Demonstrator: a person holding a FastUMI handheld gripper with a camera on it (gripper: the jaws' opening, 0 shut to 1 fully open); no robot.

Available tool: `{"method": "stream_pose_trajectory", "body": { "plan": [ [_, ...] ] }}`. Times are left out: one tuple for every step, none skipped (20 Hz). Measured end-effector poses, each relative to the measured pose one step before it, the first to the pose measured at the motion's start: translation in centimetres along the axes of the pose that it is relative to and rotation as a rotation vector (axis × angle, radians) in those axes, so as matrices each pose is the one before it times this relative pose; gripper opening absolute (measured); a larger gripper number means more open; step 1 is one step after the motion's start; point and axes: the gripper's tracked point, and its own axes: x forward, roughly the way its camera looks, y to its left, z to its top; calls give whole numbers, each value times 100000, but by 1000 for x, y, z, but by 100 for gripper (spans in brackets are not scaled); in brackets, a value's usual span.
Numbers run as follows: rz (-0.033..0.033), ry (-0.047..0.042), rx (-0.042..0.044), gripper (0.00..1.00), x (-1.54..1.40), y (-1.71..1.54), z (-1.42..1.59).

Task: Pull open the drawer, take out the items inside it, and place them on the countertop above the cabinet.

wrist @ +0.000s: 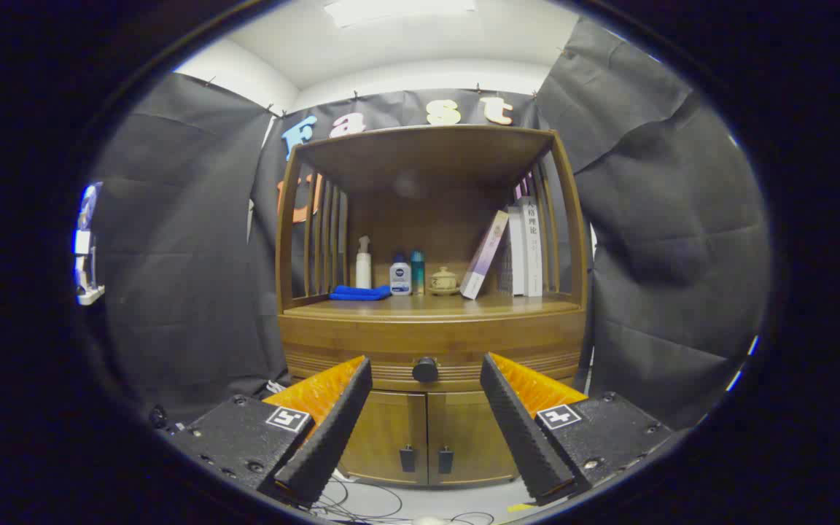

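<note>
Hand-held gripper: the hand-held gripper (426, 390) stands spread wide with nothing between its fingers, and is aimed straight at the cabinet front.
Fingers: the two black ribbed fingers (332, 430) flank the knob as seen from here, but are well short of it and touch nothing.
Knob: a dark round knob (425, 370) sits dead ahead, centred between the fingers, on the front of the drawer (431, 357).
Drawer: shut, flush with the cabinet (431, 321); the items inside are hidden, so what they are cannot be told.
Below the drawer: two small doors with dark pulls (426, 459), lower than the line of the fingers.
Table: the wooden shelf surface just above the drawer, beyond the fingers, serves as the table (464, 306); its front strip is bare.
On the table, at the back: a blue cloth (359, 293), a white pump bottle (364, 262), two smaller bottles (406, 274), a small lidded pot (442, 281) and leaning books (518, 251).
Step in hand: likely the approach to the knob; the drawer has yet to be pulled.
Risk, grasp: the knob is small and round, so closing off-centre could let it slip out.
Risk, pull: pulling at an angle could jam the drawer or tug the cabinet.
Risk, placing: the crowded back row could be knocked over if items are set too deep.
</note>
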Motion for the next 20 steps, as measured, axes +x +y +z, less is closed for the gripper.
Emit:
{"method": "stream_pose_trajectory", "body": {
  "plan": [
    [256, -572, 159, 98, -96, 131, 434],
    [346, -939, 415, 98, -264, 112, 543],
    [349, -1063, 393, 98, -237, 121, 455],
    [390, -595, 265, 98, -9, 208, 427],
    [328, -167, 86, 98, -3, 133, -9],
    [63, 433, -55, 98, 14, 67, 23],
    [131, 292, -172, 98, -149, 8, -203],
    [-9, 592, -151, 98, 1, 27, -172],
    [144, 963, -104, 98, -13, 71, -267],
    [-26, 700, 56, 98, -25, 46, -163],
    [-90, 374, 25, 98, 4, -57, -126],
    [-62, 102, -137, 99, -11, -8, 11],
    [-82, -114, -329, 99, -30, 5, 18],
    [-162, 202, -467, 98, -2, -86, -92],
    [-222, 315, -211, 98, 132, -155, -94],
    [20, 415, 111, 98, 91, -45, -136],
    [-127, 295, 267, 98, -48, -16, -234],
    [-93, 331, 206, 98, 53, -124, -28],
    [-121, 381, -190, 98, 61, -8, -144],
    [-300, 386, -653, 98, 152, -46, -243]
  ]
}}
